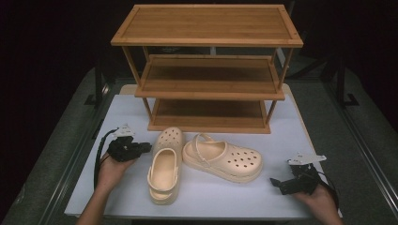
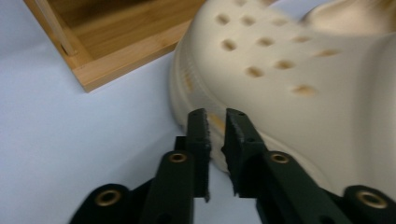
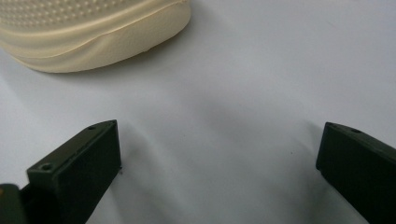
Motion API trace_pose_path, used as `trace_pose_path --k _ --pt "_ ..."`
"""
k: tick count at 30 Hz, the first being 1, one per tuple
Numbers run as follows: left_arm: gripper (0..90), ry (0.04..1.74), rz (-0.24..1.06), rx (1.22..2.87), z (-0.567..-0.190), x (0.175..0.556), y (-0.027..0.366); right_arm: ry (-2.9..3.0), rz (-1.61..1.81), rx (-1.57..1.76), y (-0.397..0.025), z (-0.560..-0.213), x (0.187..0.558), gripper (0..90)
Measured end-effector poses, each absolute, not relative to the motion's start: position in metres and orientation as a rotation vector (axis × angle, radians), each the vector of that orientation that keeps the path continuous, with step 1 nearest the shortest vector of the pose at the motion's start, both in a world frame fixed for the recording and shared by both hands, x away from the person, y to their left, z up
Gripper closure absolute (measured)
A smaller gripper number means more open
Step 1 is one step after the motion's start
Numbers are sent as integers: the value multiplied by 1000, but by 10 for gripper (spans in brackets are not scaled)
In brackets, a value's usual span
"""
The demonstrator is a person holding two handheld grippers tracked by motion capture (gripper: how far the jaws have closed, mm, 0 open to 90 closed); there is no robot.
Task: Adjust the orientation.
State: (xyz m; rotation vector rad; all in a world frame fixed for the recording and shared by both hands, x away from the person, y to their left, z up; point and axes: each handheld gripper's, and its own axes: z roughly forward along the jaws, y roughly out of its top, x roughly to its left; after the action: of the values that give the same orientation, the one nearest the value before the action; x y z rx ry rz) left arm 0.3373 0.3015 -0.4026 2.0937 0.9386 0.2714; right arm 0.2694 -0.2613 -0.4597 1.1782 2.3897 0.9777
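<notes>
Two cream clogs lie on the white table point(image 1: 281, 136) in front of a wooden rack. The left clog point(image 1: 165, 165) points its toe away from me. The right clog point(image 1: 224, 158) points its toe to the right. My left gripper point(image 1: 148, 147) is at the left clog's toe, on its left side. In the left gripper view its jaws point(image 2: 217, 133) are nearly together with nothing between them, just short of the clog's holed toe point(image 2: 289, 84). My right gripper point(image 1: 274, 182) rests low on the table right of the right clog, open point(image 3: 219, 154), with a clog edge point(image 3: 93, 37) ahead of it.
A three-tier wooden shelf rack point(image 1: 209, 70) stands at the back of the table, its bottom shelf corner point(image 2: 116, 51) close to the left clog. Bare white table point(image 3: 233, 84) lies between the right gripper and the clogs. Dark floor surrounds the table.
</notes>
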Motion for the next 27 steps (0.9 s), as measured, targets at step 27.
trace_pose_path --k 27 --pt "508 812 213 2096 -391 301 272 2390 977 1175 -261 -460 269 0"
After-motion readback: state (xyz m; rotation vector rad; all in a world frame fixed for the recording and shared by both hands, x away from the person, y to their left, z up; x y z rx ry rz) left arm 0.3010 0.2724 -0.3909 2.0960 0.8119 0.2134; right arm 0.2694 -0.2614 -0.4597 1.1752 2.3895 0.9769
